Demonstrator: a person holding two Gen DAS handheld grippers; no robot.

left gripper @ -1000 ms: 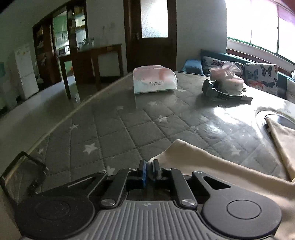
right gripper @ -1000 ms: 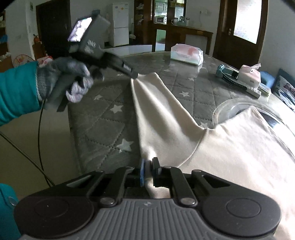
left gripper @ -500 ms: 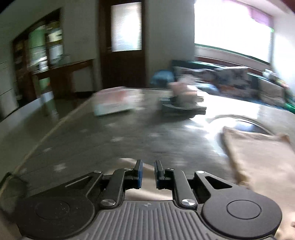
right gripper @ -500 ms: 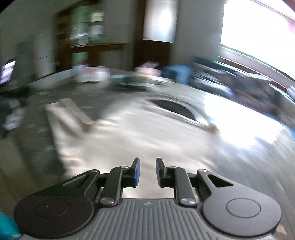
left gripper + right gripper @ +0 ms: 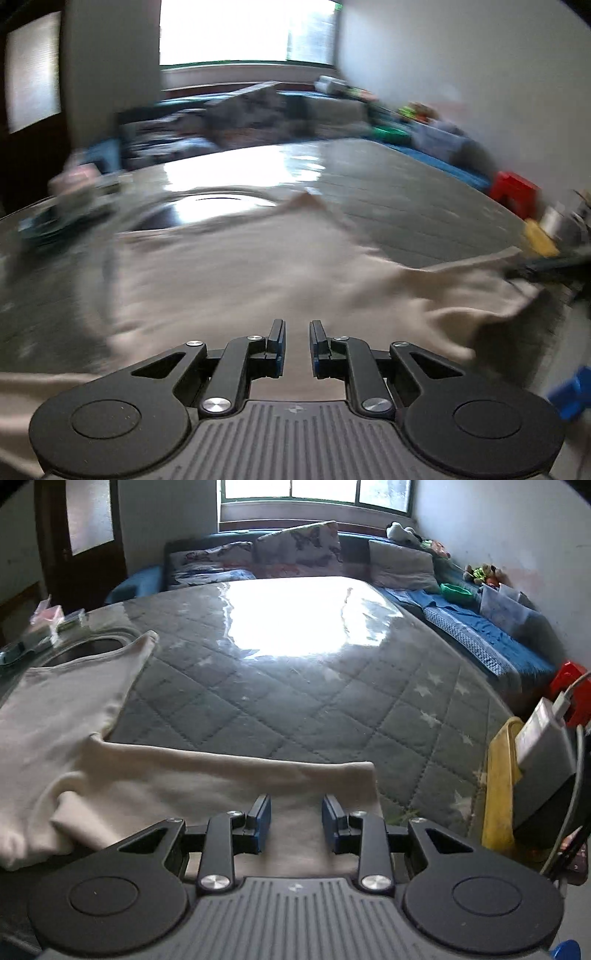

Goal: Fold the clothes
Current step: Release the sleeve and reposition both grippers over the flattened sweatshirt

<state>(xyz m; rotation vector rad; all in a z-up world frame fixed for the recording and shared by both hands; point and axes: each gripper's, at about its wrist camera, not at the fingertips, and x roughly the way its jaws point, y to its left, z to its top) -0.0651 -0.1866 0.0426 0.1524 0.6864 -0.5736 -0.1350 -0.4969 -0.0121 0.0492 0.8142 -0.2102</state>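
Now we see the cream garment point(image 5: 74, 746) lying on the desk point(image 5: 314, 709), directly under and ahead of both tools. Our right hand-held gripper point(image 5: 295, 821) hovers over one sleeve that stretches toward the desk's near right edge; its jaws stand apart with nothing between them but the cloth below. Our left hand-held gripper point(image 5: 297, 343) sits above the garment's point(image 5: 229, 266) body, jaws parted a little less widely and also holding nothing. The left view is blurred, so finer detail is lost. In the right view the cloth is plain, off-white, with a scooped neckline toward the far left; the sleeve lies flat, and a soft fold bunches at the near left. The desk's cover is grey, quilted, with pale stars.
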